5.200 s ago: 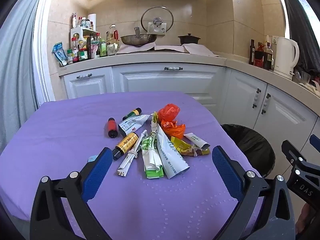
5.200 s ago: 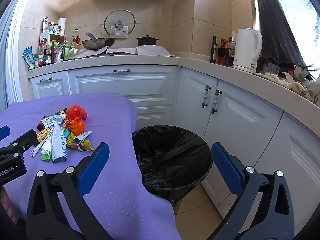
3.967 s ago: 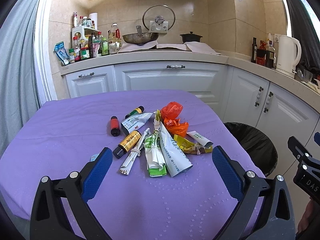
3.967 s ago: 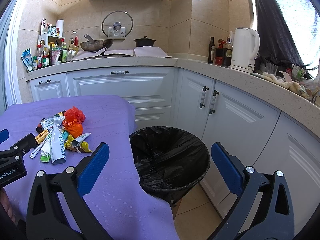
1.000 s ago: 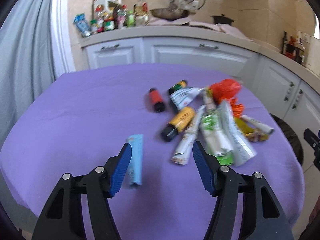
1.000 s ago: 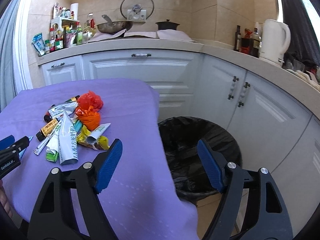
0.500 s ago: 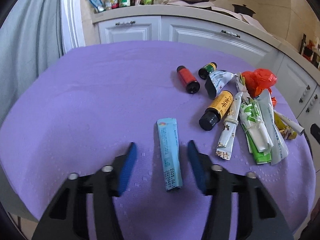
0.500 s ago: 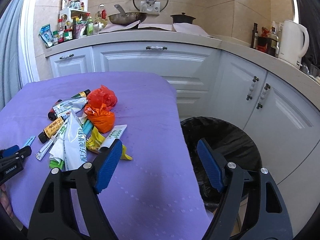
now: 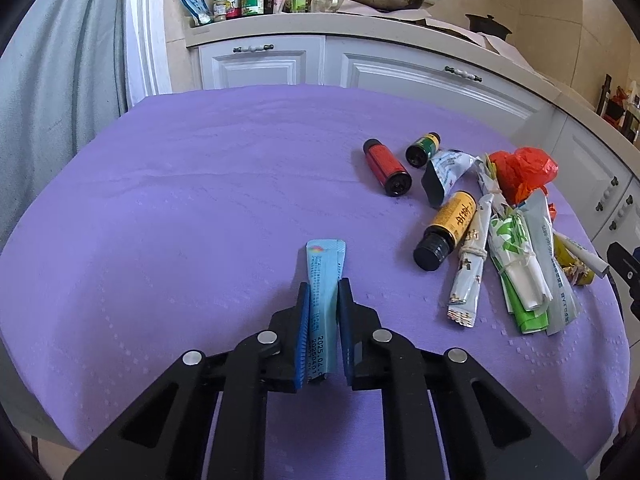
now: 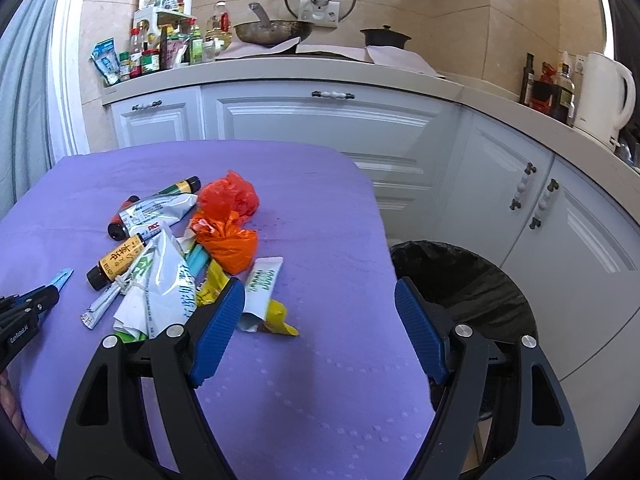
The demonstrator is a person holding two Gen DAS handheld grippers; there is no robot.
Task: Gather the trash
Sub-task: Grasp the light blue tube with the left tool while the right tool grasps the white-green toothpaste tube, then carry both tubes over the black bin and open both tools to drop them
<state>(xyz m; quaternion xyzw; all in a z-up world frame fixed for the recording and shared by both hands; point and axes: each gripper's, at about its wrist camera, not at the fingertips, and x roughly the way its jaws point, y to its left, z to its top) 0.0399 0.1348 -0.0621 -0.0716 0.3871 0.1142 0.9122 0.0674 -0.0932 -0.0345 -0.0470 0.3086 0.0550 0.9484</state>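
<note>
L gripper (image 9: 323, 320): jaws closed on a light-blue sachet (image 9: 322, 280), pads on its two long edges, printed end twd camera, far end sticking out at 12 o'clock. Sachet lies flat on the purple table (image 9: 180, 200), well apart from the main litter, so an edge-on pinch w/o touching anything else is possible here. Whether it is lifted off the cloth yet: cannot tell.

R gripper (image 10: 320, 320): jaws wide open, nothing btwn them, hanging over the table edge nr the bin. In its view the L gripper tip shows at 9 o'clock w/ the sachet end poking out.

Trash pile, L wrist view, at 2–3 o'clock of the L gripper:
- red bottle (image 9: 386, 167) and green-label bottle (image 9: 423, 148), lying on their sides, side by side.
- yellow-label bottle (image 9: 446, 230), on its side, cap twd camera.
- white pouch (image 9: 444, 174), just beside the bottles.
- red plastic bag (image 9: 524, 170), crumpled, at far edge of pile.
- green-white wrappers (image 9: 516, 264) and a long stick pack (image 9: 470, 266), overlapping, roughly parallel.
- orange bag (image 10: 228, 242) and white-green tube (image 10: 260, 288), R wrist view, nearest the R gripper.

Bin w/ black liner (image 10: 472, 292): on the floor, just beside the table at 3 o'clock in R wrist view, mouth open, below table height. Judgement: sited so items can be carried over the edge and dropped.

Status, judged: first item gripped, nothing seen in bin; pile untouched. Risk: thin sachet may slip or fold in the pinch during carry.
</note>
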